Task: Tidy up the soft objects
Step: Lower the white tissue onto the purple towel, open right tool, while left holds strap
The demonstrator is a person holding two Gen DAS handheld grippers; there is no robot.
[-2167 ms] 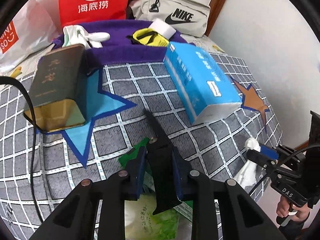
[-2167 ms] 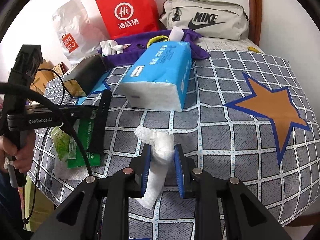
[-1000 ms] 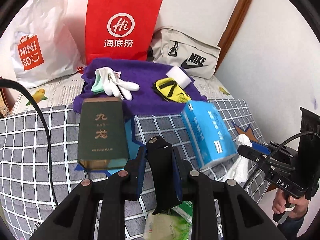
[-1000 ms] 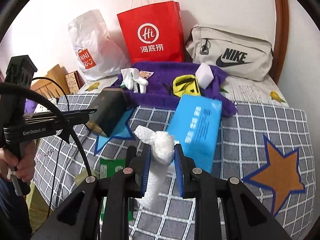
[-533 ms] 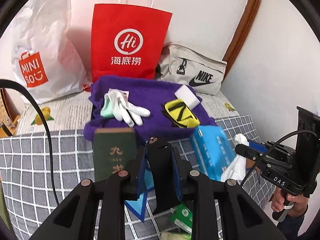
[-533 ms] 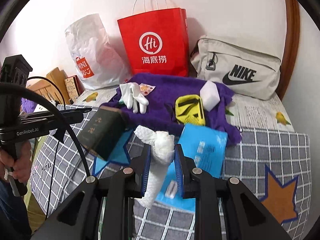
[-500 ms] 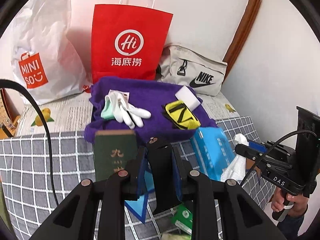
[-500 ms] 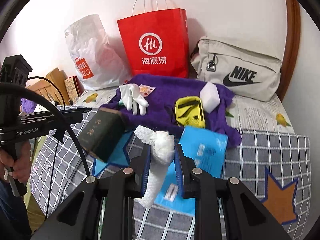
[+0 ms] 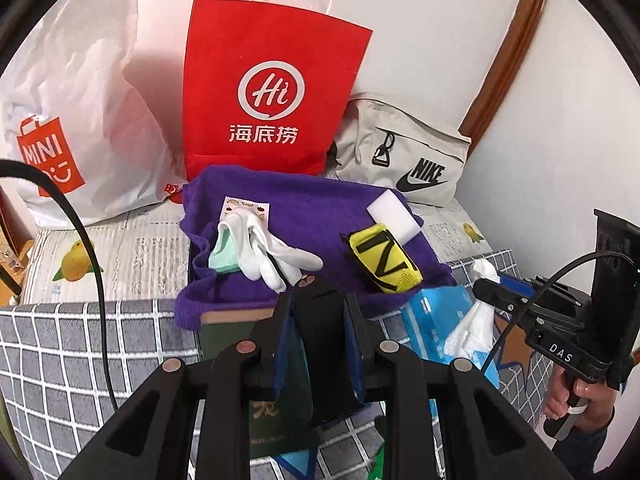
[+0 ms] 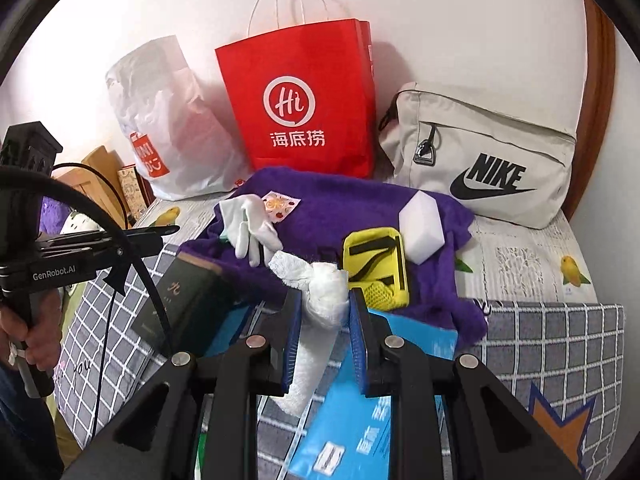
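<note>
The right claw [image 10: 324,306] holds a white cloth [image 10: 320,300] above the bed, near the purple towel [image 10: 340,208] where soft things are gathered. The left claw [image 9: 318,320] grips a black piece [image 9: 320,312], probably also to carry there.

green box [image 9: 240,344] half behind left gripper [image 9: 320,340], label unreadable — tissue pack [image 10: 360,420] cut off

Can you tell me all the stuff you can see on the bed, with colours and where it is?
Paper bag: one, red, against the wall.
Plastic bag: one, white, beside the red bag.
Nike bag: one, beige, far right.
Towel: one, purple, middle.
Gloves: white, on the towel.
Sponge: one, white, on the towel.
Yellow pouch: one, on the towel.
Tissue pack: one, blue, near.
Box: one, dark green, left.
Left gripper: jaws shut on a black item.
Right gripper: jaws shut on a white cloth.
</note>
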